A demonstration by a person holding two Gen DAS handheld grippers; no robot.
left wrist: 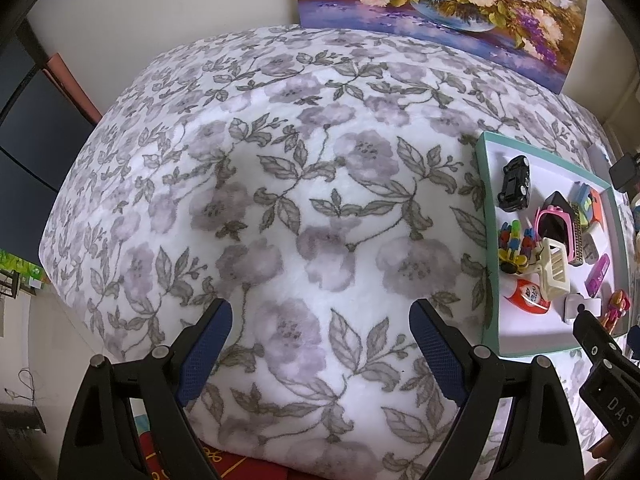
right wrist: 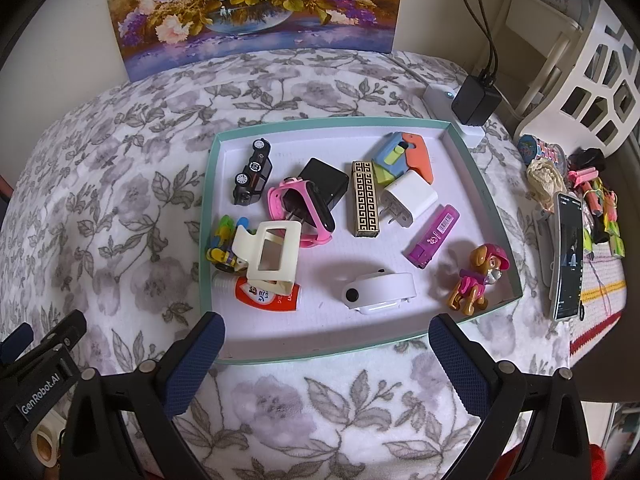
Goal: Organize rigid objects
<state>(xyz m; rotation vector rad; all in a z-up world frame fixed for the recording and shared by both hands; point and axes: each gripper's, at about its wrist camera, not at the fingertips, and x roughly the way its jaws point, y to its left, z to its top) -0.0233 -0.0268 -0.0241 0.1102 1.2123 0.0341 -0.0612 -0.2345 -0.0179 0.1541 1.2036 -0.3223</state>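
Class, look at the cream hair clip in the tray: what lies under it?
The cream hair clip rests on an orange-and-white tube and colourful toy. Their covered parts are hidden.

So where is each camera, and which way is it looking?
Left wrist: on the left hand-held gripper, looking down at bare flowery blanket; its open blue fingers show, tray at right edge.
Right wrist: on the right hand-held gripper, looking down at the tray of toys; open fingers show.
Shared: tray, black toy car, flower painting, blanket.
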